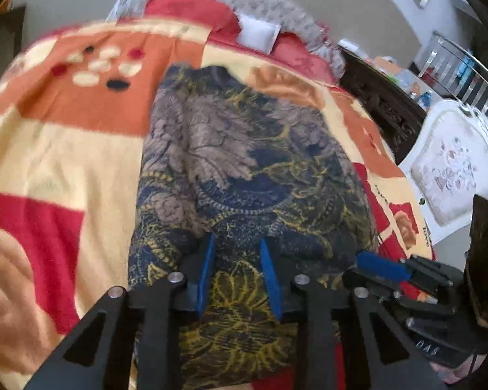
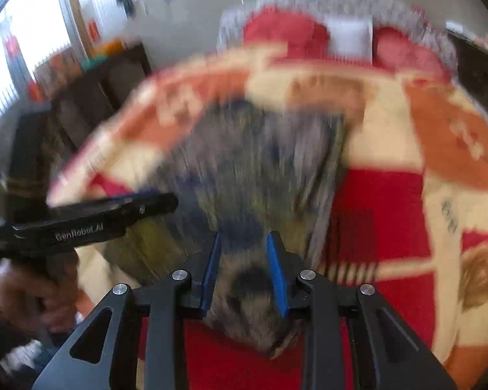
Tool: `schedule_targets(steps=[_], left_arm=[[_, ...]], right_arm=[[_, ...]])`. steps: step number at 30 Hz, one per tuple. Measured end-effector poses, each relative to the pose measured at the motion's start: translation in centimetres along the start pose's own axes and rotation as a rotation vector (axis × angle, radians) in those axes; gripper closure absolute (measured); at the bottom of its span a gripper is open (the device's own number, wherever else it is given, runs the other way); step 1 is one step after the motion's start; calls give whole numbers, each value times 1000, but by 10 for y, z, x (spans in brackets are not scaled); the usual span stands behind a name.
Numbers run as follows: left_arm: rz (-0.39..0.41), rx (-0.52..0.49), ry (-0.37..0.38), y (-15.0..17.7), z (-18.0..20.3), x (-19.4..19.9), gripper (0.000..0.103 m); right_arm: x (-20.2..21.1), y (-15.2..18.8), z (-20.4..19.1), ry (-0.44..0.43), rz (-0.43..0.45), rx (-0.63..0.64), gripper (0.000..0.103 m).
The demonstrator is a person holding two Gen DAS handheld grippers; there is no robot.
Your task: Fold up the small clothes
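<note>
A small dark-blue garment (image 1: 244, 169) with a grey and yellow floral print lies spread on the patterned bed blanket (image 1: 65, 149). My left gripper (image 1: 237, 253) has its blue pads apart with the garment's near edge lying between them. My right gripper (image 2: 244, 250) has cloth of the same garment (image 2: 260, 169) between its blue pads, which also stand apart; the view is blurred by motion. The right gripper shows at the lower right of the left wrist view (image 1: 384, 266). The left gripper shows at the left of the right wrist view (image 2: 91, 217).
Red pillows (image 1: 192, 9) and a white cushion (image 1: 260, 34) sit at the bed's head. A dark wooden cabinet (image 1: 380, 104) and a white chair (image 1: 452, 159) stand to the right. A window (image 2: 22, 45) and dark furniture (image 2: 91, 97) are on the left.
</note>
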State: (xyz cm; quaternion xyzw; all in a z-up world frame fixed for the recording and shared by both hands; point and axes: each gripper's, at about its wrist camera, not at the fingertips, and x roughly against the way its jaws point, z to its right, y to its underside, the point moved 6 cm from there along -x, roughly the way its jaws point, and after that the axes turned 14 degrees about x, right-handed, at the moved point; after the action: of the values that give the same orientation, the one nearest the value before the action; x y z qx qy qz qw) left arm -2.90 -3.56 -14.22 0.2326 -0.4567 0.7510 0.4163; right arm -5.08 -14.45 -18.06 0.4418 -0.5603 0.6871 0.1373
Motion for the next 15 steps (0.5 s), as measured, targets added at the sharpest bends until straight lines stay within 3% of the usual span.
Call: schedule_targets(steps=[2, 4, 6, 7, 8, 12, 15], left_arm=[[-5, 2, 4, 0, 0, 1, 70], [-20, -12, 34, -1, 5, -1, 53], [-36, -42, 99, 3, 17, 2, 12], [-47, -71, 111, 6, 27, 1, 5], [-49, -99, 96, 9, 34, -3, 0], [-6, -90, -17, 13, 42, -11, 0], [-7, -69, -1, 10, 40, -11, 0]], right_arm=[[2, 2, 0, 1, 49, 6, 59], [3, 0, 5, -31, 44, -50, 56], [0, -4, 4, -86, 43, -73, 42], [-2, -6, -1, -108, 48, -63, 28], [0, -5, -8, -113, 49, -47, 24], [2, -1, -20, -26, 63, 6, 22], [4, 1, -19, -24, 74, -18, 22]])
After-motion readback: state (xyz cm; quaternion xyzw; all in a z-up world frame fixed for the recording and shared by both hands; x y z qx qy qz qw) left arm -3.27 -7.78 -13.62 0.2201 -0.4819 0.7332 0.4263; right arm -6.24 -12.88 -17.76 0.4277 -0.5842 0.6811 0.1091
